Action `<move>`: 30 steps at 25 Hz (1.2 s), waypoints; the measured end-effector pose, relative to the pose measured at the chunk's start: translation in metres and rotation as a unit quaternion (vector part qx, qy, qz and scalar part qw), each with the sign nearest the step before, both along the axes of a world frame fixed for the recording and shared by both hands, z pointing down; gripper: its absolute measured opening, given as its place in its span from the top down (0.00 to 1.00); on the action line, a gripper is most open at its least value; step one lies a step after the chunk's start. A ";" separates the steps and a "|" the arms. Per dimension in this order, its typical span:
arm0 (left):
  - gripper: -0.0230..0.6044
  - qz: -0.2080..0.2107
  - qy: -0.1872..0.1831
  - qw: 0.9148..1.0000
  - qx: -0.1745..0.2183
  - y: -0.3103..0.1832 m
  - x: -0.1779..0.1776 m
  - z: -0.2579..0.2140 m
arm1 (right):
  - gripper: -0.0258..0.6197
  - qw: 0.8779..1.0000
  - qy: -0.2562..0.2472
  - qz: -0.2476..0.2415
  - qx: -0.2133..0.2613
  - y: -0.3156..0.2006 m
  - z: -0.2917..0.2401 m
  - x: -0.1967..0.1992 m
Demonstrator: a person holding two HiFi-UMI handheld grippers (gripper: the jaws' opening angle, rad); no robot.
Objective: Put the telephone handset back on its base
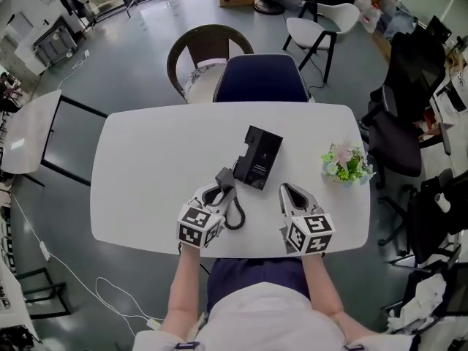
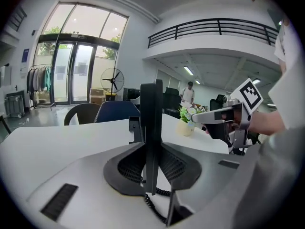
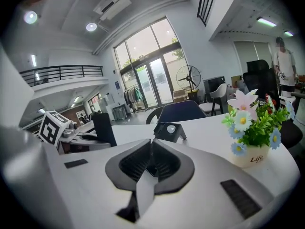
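- Left gripper (image 1: 219, 187), on the near-left side of the base (image 1: 258, 158): its jaws are closed partway onto the handset (image 2: 151, 113), which stands on edge between the pads.
- Cord (image 1: 235, 216): it coils down from the handset to the table (image 1: 146, 167), nearer the person than the base.
- Right gripper (image 1: 289, 190), on the near-right side of the base: its jaws are together with nothing between them, and it is clear of the base.
- Base: it lies flat at mid-table with its cradle empty. The handset is just beside its near-left corner, and contact cannot be judged.
- Flower pot (image 1: 345, 164): it stands right of the base, well apart.
- Blue chair (image 1: 261, 79): it stands beyond the base, at the table's far edge.
- Progress: the handset is gripped and close to the base but not yet seated. What is left appears to be carrying it over the cradle, lining it up, lowering it and letting go.
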State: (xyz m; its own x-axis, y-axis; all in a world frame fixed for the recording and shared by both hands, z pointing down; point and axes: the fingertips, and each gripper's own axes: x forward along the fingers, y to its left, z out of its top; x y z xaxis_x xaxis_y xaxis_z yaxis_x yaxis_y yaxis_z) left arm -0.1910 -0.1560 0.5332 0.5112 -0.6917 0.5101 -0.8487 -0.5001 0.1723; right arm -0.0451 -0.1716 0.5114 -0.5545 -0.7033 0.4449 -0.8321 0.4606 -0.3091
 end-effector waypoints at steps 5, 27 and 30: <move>0.83 0.035 0.012 0.999 -0.022 -0.018 0.000 0.007 | 0.90 1.000 -0.004 0.018 -0.010 0.001 0.005 0.002; 0.83 0.159 0.020 0.979 -0.129 -0.077 0.020 0.031 | 0.90 0.998 -0.002 0.051 -0.043 0.001 0.025 0.014; 0.83 0.171 0.025 0.973 -0.151 -0.081 0.022 0.034 | 0.90 0.997 -0.003 0.057 -0.051 0.002 0.029 0.016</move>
